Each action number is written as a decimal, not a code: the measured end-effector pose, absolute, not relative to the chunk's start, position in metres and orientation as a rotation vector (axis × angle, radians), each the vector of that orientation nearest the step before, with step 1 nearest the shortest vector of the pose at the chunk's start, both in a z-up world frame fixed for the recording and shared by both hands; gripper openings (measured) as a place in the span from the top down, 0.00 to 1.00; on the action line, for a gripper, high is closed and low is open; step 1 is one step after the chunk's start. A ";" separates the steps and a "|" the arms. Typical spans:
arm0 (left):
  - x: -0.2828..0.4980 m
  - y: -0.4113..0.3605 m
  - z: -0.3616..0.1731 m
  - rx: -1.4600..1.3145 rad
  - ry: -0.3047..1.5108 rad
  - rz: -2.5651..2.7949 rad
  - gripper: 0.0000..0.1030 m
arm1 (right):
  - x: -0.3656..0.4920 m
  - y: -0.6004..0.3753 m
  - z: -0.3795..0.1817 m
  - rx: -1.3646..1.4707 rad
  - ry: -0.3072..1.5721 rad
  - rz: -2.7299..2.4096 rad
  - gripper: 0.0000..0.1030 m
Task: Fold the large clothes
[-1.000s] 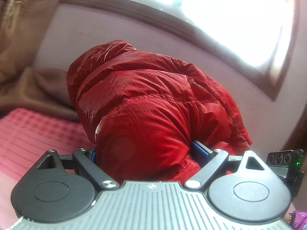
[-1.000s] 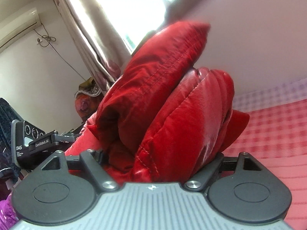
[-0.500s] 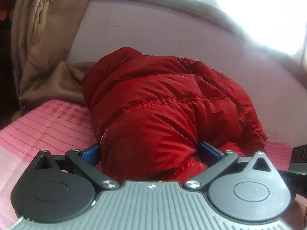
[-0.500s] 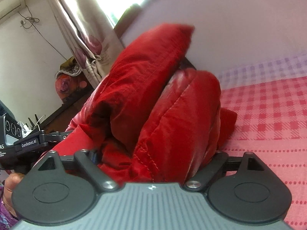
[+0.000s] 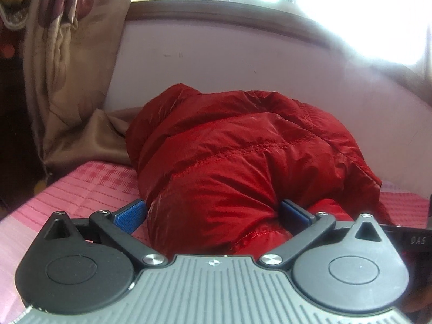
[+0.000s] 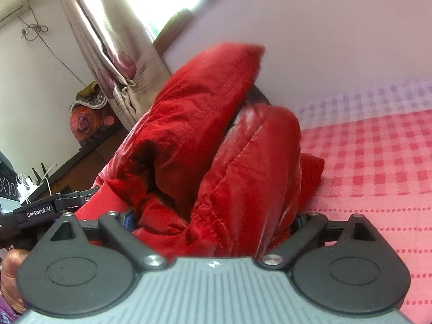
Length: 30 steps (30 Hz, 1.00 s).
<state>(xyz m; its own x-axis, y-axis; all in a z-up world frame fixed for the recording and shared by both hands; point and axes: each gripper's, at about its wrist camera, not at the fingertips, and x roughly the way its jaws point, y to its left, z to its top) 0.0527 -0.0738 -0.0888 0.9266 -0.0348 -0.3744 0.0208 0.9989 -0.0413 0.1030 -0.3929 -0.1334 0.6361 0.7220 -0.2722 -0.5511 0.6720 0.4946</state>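
while the red puffer jacket [image 5: 243,167] lies bunched on the pink checked bed [image 5: 89,186], close to the pale wall [image 5: 229,62] under the window [image 5: 351,8], both tools have hold of it. the left gripper [image 5: 213,213] has its blue-padded fingers [image 5: 129,213] spread fairly wide around a thick quilted fold, which fills the gap between them. the right gripper [image 6: 213,221] pinches another padded fold (its fingers mostly buried in the fabric), with one flap of the jacket standing up tilted toward the wall. a floral curtain [image 5: 70,62] hangs at the left, its hem pooling just beside the jacket. in the right wrist view the left gripper shows at the left edge.
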 end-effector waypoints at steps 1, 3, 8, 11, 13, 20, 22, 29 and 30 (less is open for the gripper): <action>0.051 -0.076 -0.088 -0.027 0.379 -0.020 0.00 | 0.100 -0.392 -0.130 0.382 0.471 0.741 0.06; 0.048 -0.078 -0.088 -0.013 0.372 -0.004 0.00 | 0.094 -0.392 -0.125 0.377 0.458 0.730 0.06; 0.041 -0.083 -0.087 -0.004 0.362 0.027 0.00 | 0.076 -0.395 -0.116 0.326 0.412 0.697 0.06; 0.035 -0.086 -0.085 0.019 0.349 0.055 0.00 | 0.062 -0.399 -0.110 0.297 0.368 0.669 0.06; 0.029 -0.090 -0.083 0.046 0.336 0.084 0.00 | 0.051 -0.403 -0.105 0.283 0.336 0.660 0.06; 0.010 -0.097 -0.081 0.089 0.303 0.131 0.00 | 0.023 -0.412 -0.090 0.264 0.242 0.670 0.06; 0.006 -0.098 -0.081 0.089 0.293 0.134 0.00 | 0.016 -0.409 -0.086 0.239 0.215 0.682 0.06; -0.004 -0.099 -0.082 0.057 0.288 0.134 0.00 | 0.002 -0.371 -0.061 0.017 0.151 0.722 0.45; -0.006 -0.100 -0.082 0.052 0.288 0.129 0.00 | 0.003 -0.362 -0.058 -0.029 0.143 0.726 0.45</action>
